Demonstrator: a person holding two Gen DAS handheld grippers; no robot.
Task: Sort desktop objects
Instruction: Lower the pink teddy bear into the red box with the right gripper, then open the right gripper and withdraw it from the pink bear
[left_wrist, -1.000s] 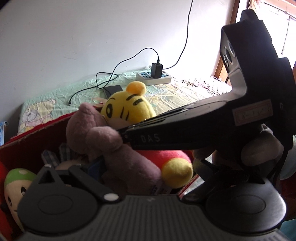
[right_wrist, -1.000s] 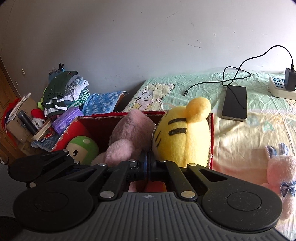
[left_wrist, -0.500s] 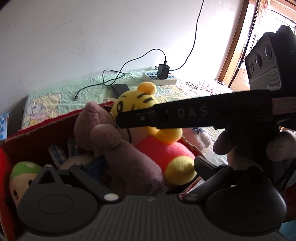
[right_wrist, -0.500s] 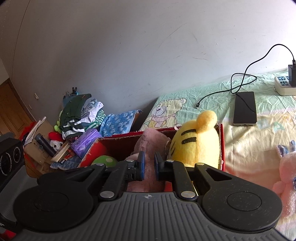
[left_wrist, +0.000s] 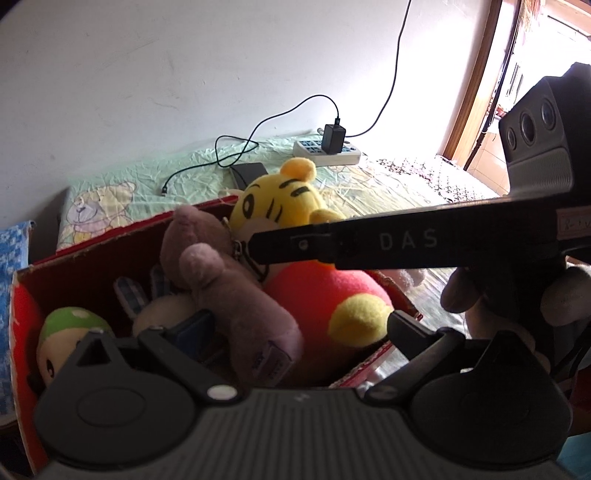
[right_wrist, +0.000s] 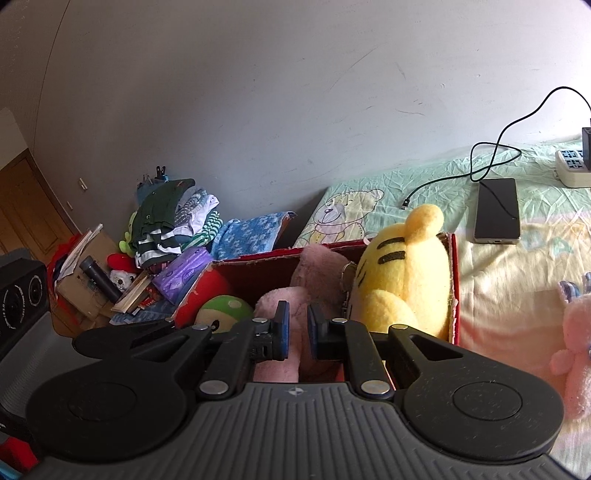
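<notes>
A red cardboard box (left_wrist: 92, 254) (right_wrist: 258, 258) holds a yellow tiger plush (left_wrist: 273, 206) (right_wrist: 402, 273), a mauve bear plush (left_wrist: 221, 280) (right_wrist: 317, 266) and a green-capped plush (left_wrist: 70, 328) (right_wrist: 221, 310). My left gripper (left_wrist: 269, 326) hangs over the box's near side, open wide, with nothing between its fingers. My right gripper (right_wrist: 297, 328) is just above the mauve bear, its blue pads (right_wrist: 282, 328) a small gap apart and holding nothing. In the left wrist view it crosses as a black bar whose tip (left_wrist: 255, 243) is by the tiger's chin.
A pink rabbit plush (right_wrist: 576, 343) lies on the bed sheet right of the box. Further back are a phone (right_wrist: 496, 210), its cable and a power strip (right_wrist: 572, 166). Clothes and clutter (right_wrist: 173, 218) are piled left of the box, against the wall.
The right gripper's jaws went from shut to slightly apart, and it drew back from the plush toys. The left gripper also pulled back a little; the toys stay in the box.
</notes>
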